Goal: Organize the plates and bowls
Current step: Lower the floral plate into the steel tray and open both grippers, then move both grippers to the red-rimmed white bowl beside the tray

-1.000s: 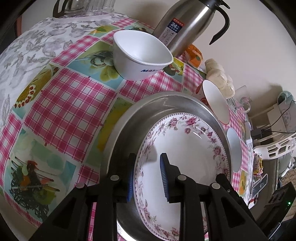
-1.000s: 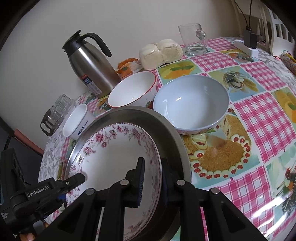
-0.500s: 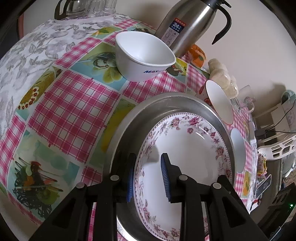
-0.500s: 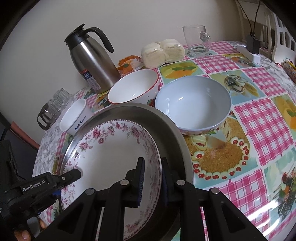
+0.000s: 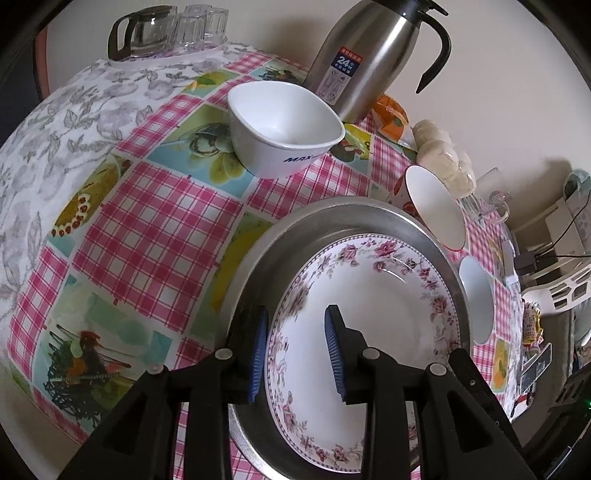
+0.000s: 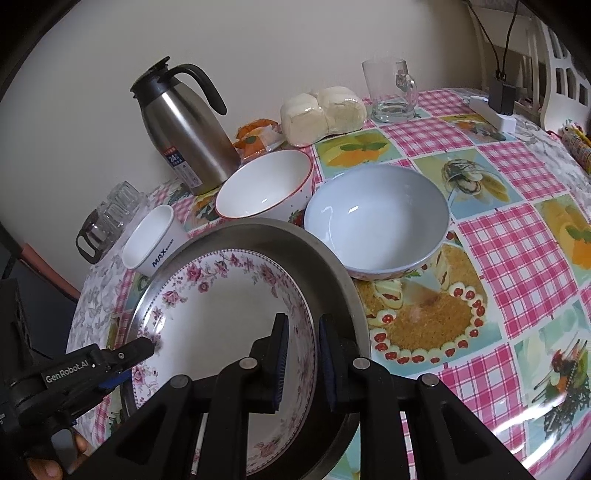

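Note:
A floral-rimmed white plate (image 5: 373, 314) lies inside a round steel tray (image 5: 295, 236); both also show in the right wrist view, plate (image 6: 221, 306) and tray (image 6: 332, 273). My left gripper (image 5: 295, 350) straddles the plate's near rim with a gap between its pads and the rim. My right gripper (image 6: 300, 363) is closed around the plate's right rim. A small white bowl (image 5: 280, 125), a red-rimmed white bowl (image 6: 264, 190) and a pale blue bowl (image 6: 376, 218) stand on the table beyond the tray.
A steel thermos jug (image 6: 184, 125) stands at the back by the wall. Bagged buns (image 6: 323, 112), a glass mug (image 6: 391, 92), orange packets (image 6: 255, 138) and a glass pot with glasses (image 5: 166, 29) line the far edge. A power strip (image 6: 495, 114) lies at right.
Both grippers have risen and drawn back a little, with the plate held at its rim. The left jaws have stayed apart.

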Motion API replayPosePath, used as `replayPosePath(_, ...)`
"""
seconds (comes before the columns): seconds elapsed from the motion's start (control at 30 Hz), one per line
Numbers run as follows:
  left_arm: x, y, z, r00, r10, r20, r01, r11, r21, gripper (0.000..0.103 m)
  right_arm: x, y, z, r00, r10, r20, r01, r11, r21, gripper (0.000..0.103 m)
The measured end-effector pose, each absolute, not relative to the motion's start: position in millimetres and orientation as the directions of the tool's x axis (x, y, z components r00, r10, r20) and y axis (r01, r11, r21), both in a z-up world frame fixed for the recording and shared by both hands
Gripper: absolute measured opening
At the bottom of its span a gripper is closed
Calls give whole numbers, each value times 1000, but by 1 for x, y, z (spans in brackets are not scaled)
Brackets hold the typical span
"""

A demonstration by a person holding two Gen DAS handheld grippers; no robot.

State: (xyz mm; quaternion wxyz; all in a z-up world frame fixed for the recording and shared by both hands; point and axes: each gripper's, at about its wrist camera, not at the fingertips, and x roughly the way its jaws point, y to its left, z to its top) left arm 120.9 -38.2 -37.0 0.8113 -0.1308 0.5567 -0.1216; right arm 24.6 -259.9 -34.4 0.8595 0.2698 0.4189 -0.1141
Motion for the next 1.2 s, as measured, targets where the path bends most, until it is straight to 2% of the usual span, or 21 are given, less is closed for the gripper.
replayPosePath(0.2, 119, -41, -28, 376, -334, -864, 74, 941, -331, 37, 24, -259, -25, 634, 11, -773, 411, 842, 349, 21)
replayPosePath(0.27, 117, -42, -23, 389, -336, -858, 89, 940, -328, 42, 23, -258, -22, 640, 2, -768, 409, 846, 342, 29)
replayPosePath(0.4, 114, -45, -13, 421, -315, -851, 106, 948, -299, 50, 22, -257, -16, 646, -31, -762, 411, 856, 314, 53)
replayPosePath(0.6, 114, -43, -8, 455, -272, -848, 100, 962, -255, 56, 20, -256, -11, 656, -60, -752, 411, 865, 289, 71)
replayPosePath(0.67, 114, -41, -9, 461, -245, -853, 85, 969, -233, 71, 20, -256, -11, 660, -66, -749, 409, 867, 284, 76)
replayPosePath(0.73, 115, -38, -10, 470, -201, -860, 60, 979, -196, 76, 20, -256, -11, 662, -68, -746, 405, 870, 281, 83)
replayPosePath(1.0, 118, -26, -15, 490, -102, -866, 0, 993, -117, 81, 22, -252, -11, 665, -76, -743, 393, 882, 262, 102)
replayPosePath(1.07, 118, -25, -15, 494, -97, -864, -4, 994, -113, 90, 22, -251, -11, 666, -75, -742, 388, 885, 259, 103)
replayPosePath(1.2, 118, -26, -15, 502, -95, -860, -8, 993, -115, 92, 23, -249, -11, 665, -81, -742, 380, 893, 243, 103)
